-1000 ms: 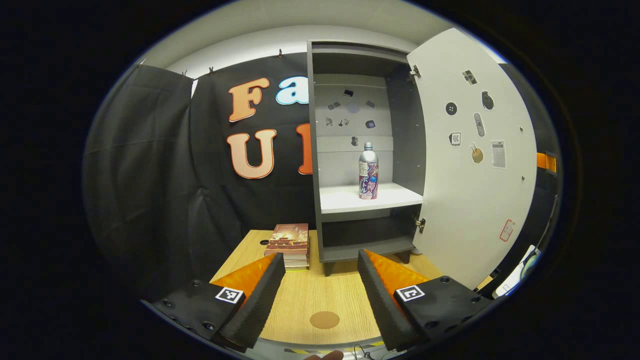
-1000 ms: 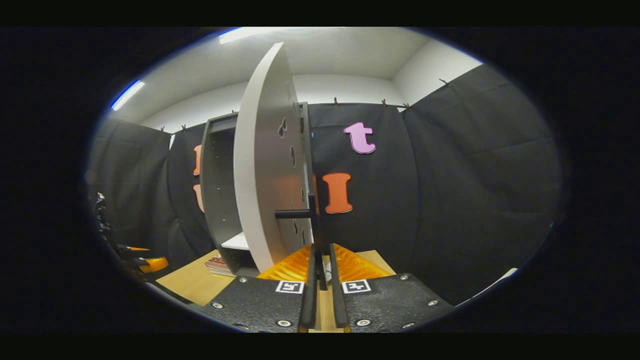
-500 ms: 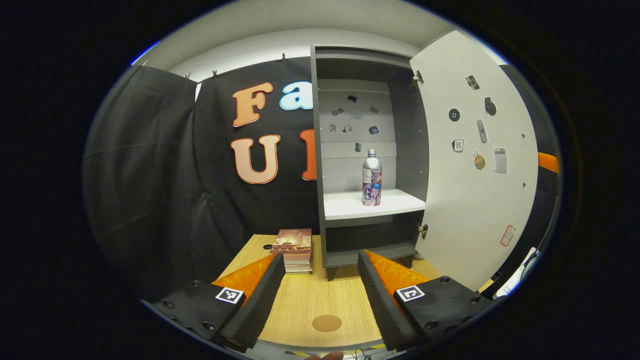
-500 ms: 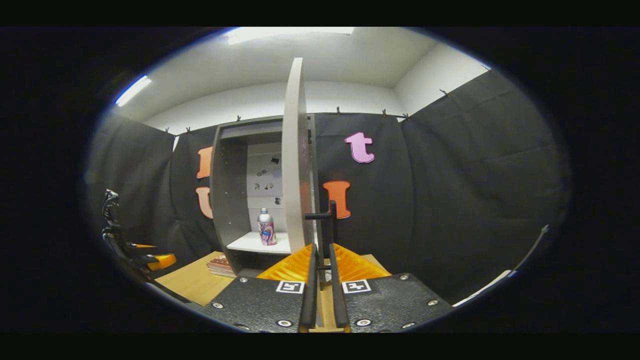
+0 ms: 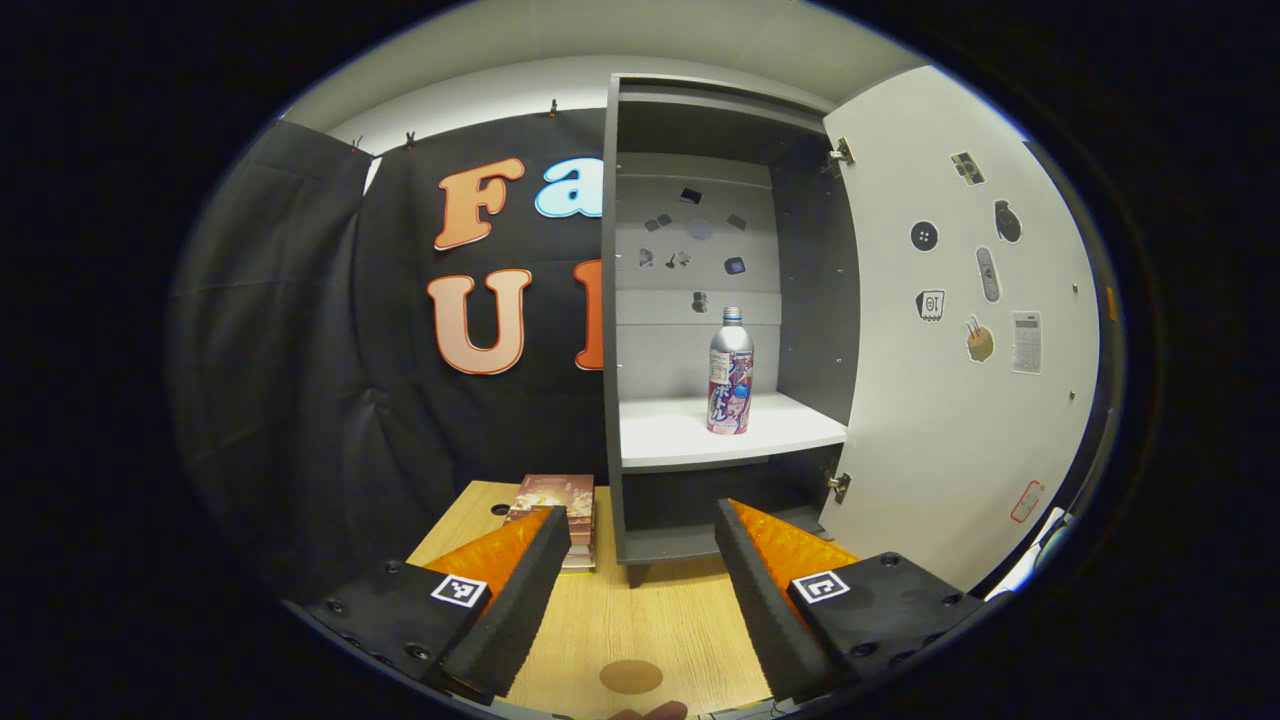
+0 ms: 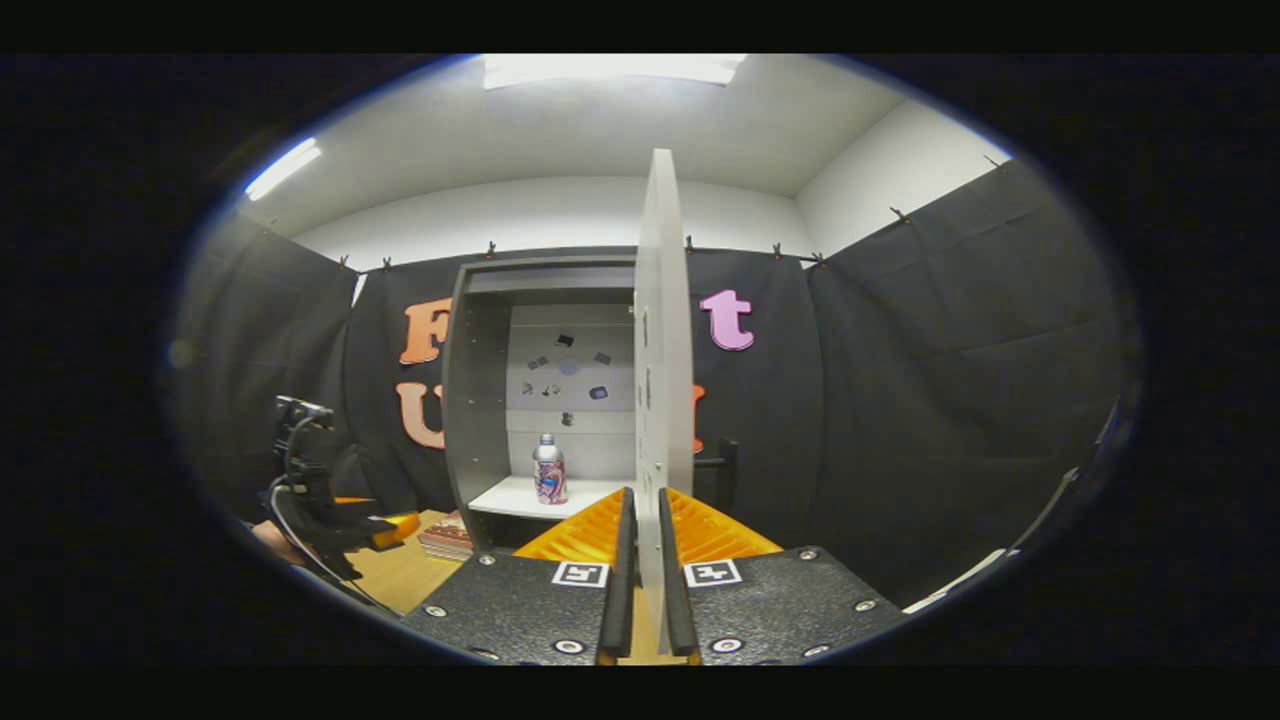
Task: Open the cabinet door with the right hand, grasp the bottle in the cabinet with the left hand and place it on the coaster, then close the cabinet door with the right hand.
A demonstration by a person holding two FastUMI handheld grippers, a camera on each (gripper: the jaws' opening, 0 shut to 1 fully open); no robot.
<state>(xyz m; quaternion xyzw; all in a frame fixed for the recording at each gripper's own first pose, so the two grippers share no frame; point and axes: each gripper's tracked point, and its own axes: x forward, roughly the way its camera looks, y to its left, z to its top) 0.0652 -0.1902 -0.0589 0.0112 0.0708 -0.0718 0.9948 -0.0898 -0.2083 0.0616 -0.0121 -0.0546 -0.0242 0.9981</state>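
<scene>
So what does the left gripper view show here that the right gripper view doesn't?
Left gripper view: the coaster on the table, the door with its stickered inner face, and the open left tool. Right gripper view: the door edge-on between the right tool and its fingers, plus the handle. Shared: the bottle upright on the cabinet shelf, and the books.

The left gripper (image 5: 642,515) has two long wedge-shaped fingers with ridged sides. Each finger sits on a black block. On top of each block is a small white square tag (image 5: 459,590) with a black pattern. Dark round screws (image 5: 413,650) sit just below the tag. The right gripper (image 6: 645,495) has rough black blocks too, with shiny screws (image 6: 568,646) below and beside its tags. In the right gripper view, thin black cables (image 6: 290,510) loop off the left gripper.
</scene>
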